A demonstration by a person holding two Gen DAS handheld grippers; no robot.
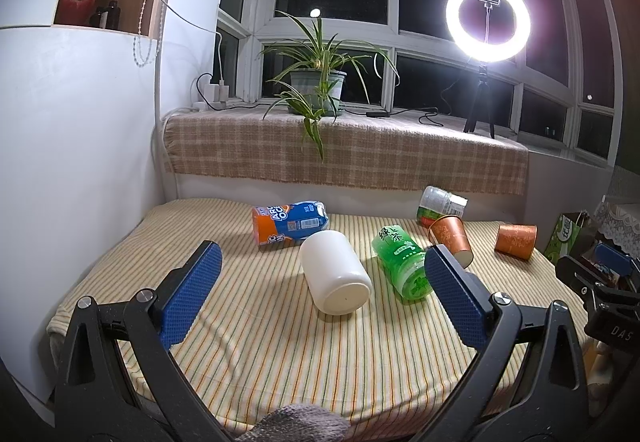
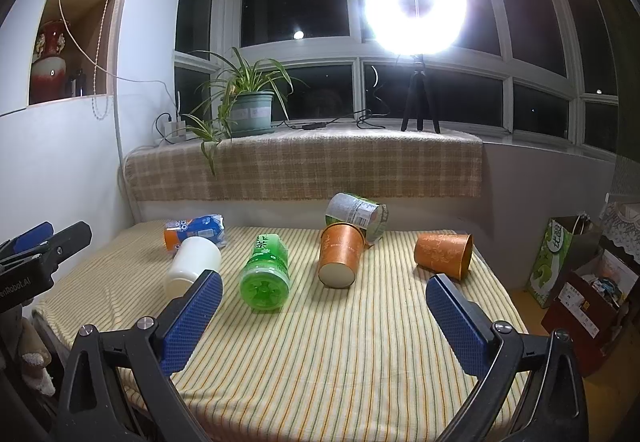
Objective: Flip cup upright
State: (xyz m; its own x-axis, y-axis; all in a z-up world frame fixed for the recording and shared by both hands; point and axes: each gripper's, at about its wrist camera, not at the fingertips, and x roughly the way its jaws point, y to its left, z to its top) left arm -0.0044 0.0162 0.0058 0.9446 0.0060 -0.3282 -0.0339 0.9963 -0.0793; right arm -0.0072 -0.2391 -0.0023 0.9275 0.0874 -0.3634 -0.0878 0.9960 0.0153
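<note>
Through the left wrist camera, the left tongs (image 1: 322,269) are spread wide with nothing between their blue pads, hovering above the striped yellow cloth-covered worktop (image 1: 280,354). Framed between the pads lies a white cylindrical plastic cup (image 1: 335,274) on its side, base toward the camera. Behind it rests a crushed orange-and-blue drink bottle (image 1: 290,222); to its right lies a green tea bottle (image 1: 402,262). Farther right, a tipped orange paper cup (image 1: 451,236) leans against a clear labelled jar (image 1: 440,204), and a second orange paper cup (image 1: 515,241) lies sideways, well apart.

Through the right wrist camera, the right tongs (image 2: 324,292) are likewise wide apart and empty. The white cup (image 2: 193,262) lies at left, partly hidden by the left pad, beside the green bottle (image 2: 266,272). The nearer orange cup (image 2: 340,256) shows its base; the second (image 2: 444,254) lies at right. A lit ring lamp (image 2: 416,2) stands on the sill.
</note>
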